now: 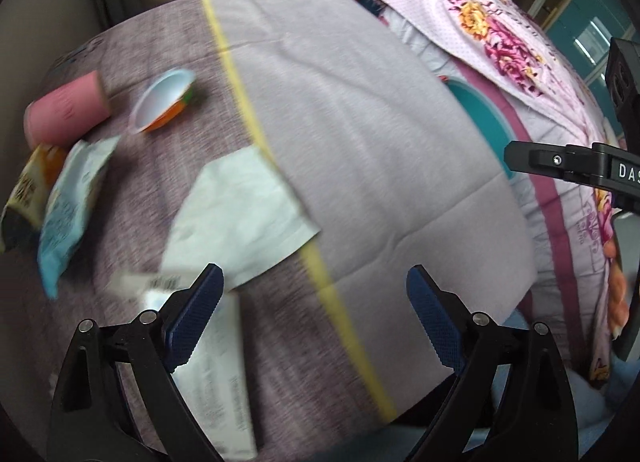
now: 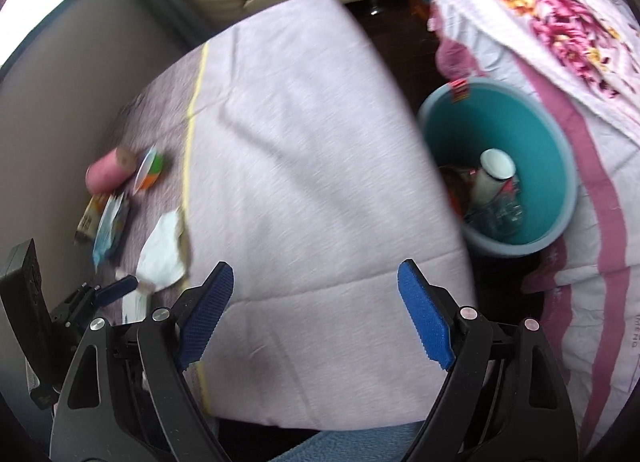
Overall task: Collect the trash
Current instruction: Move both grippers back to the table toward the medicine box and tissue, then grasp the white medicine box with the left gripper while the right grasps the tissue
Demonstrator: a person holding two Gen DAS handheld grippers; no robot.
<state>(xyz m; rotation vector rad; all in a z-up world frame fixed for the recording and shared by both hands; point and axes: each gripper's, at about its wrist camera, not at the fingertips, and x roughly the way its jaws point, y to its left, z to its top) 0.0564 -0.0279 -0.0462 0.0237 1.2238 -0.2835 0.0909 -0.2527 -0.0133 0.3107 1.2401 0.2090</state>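
My left gripper (image 1: 314, 290): jaws wide, empty, over white paper (image 1: 240, 218). Bedspread's (image 1: 360, 142) left edge: pink cup (image 1: 66, 108), snack packets (image 1: 72, 202), yogurt tub (image 1: 164, 100). My right gripper (image 2: 316, 282): wide, empty. Beyond the bedspread's right edge: teal bin (image 2: 532, 134), holding trash.

We see the trash gathered on the left part of the tabletop (image 2: 304, 166): a cylinder (image 1: 66, 108) lies on its side farthest back, a tipped cup (image 1: 164, 100) just to its right, two wrappers (image 1: 68, 198) in front of the cylinder, and a tissue (image 1: 240, 222) nearer us, to their right. Off the tabletop's right edge a bin (image 2: 560, 166) stands on the floor, with a bottle (image 2: 494, 176) and other trash in it, beside a draped bed (image 2: 568, 62)
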